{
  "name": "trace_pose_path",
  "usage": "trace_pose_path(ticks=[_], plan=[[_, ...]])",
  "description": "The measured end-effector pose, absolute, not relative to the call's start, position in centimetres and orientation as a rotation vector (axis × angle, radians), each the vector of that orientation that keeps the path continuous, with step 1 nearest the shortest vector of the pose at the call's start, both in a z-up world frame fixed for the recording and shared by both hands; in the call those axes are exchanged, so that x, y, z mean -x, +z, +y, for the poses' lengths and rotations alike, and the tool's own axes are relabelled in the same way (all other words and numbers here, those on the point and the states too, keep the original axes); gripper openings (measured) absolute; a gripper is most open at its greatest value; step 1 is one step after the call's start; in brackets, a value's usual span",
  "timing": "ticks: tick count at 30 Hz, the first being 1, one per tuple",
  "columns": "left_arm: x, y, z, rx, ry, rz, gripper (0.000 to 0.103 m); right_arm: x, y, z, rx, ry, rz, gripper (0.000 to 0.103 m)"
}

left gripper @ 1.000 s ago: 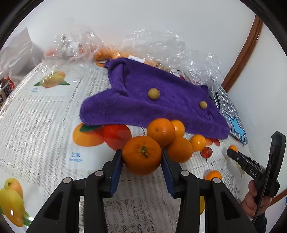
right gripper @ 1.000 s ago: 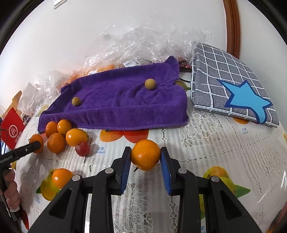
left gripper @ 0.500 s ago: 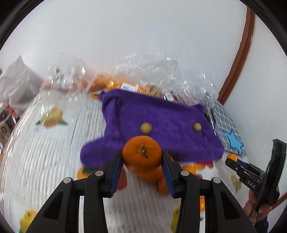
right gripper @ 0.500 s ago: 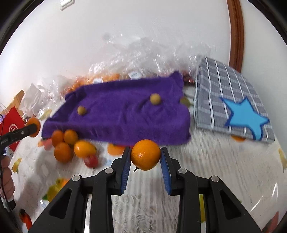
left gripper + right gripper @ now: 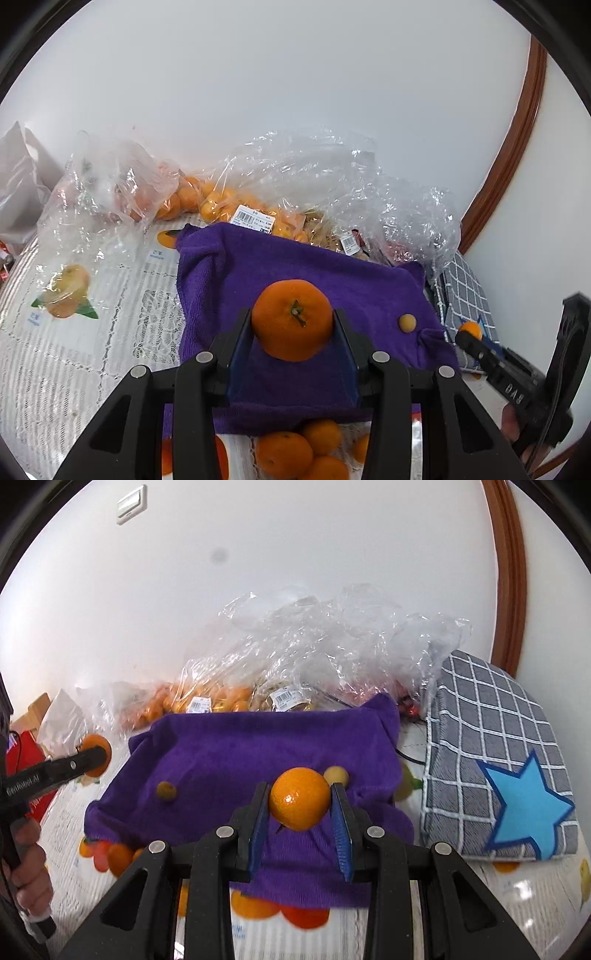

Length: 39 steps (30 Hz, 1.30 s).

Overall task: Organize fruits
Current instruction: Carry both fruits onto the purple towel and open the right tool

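Above the purple towel [image 5: 295, 266], the left claw [image 5: 292, 328] grips a stemmed orange [image 5: 292, 319]; the right claw [image 5: 300, 804] pinches a smaller orange [image 5: 300, 798]. Two small yellowish fruits [image 5: 166, 790] lie on the towel, loose oranges [image 5: 284, 454] at its near edge.

Left-held orange [image 5: 292, 319]: round, deep orange, green stem facing the camera; clamped between two blue pads at the centre of the left wrist frame, above the purple towel [image 5: 258, 280].
Right-held orange [image 5: 300, 798]: smaller, glossy, lighter orange; pinched between blue pads at the centre of the right wrist frame, over the same towel.
Small yellow-green fruits: one [image 5: 407, 323] on the towel right of centre; in the right wrist frame one [image 5: 166, 790] lies left of centre, another [image 5: 336, 775] just behind the held orange.
Loose oranges [image 5: 295, 452]: clustered at the bottom centre, below the towel's near edge.
Bagged oranges [image 5: 207, 203]: upper centre, inside clear plastic behind the towel.
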<state>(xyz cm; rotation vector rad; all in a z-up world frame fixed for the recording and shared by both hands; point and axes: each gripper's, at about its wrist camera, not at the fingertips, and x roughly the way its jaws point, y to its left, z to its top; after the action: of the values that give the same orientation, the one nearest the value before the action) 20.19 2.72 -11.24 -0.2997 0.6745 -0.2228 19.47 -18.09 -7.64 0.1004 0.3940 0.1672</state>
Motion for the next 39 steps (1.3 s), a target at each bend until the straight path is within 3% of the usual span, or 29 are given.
trace_pose_path(ticks=[39], plan=[[-22.1, -15.5, 2.5, 0.293, -0.206, 0.815, 0.040, -24.3, -12.7, -19.4, -0.163, 0.198, 0.560, 0.032]])
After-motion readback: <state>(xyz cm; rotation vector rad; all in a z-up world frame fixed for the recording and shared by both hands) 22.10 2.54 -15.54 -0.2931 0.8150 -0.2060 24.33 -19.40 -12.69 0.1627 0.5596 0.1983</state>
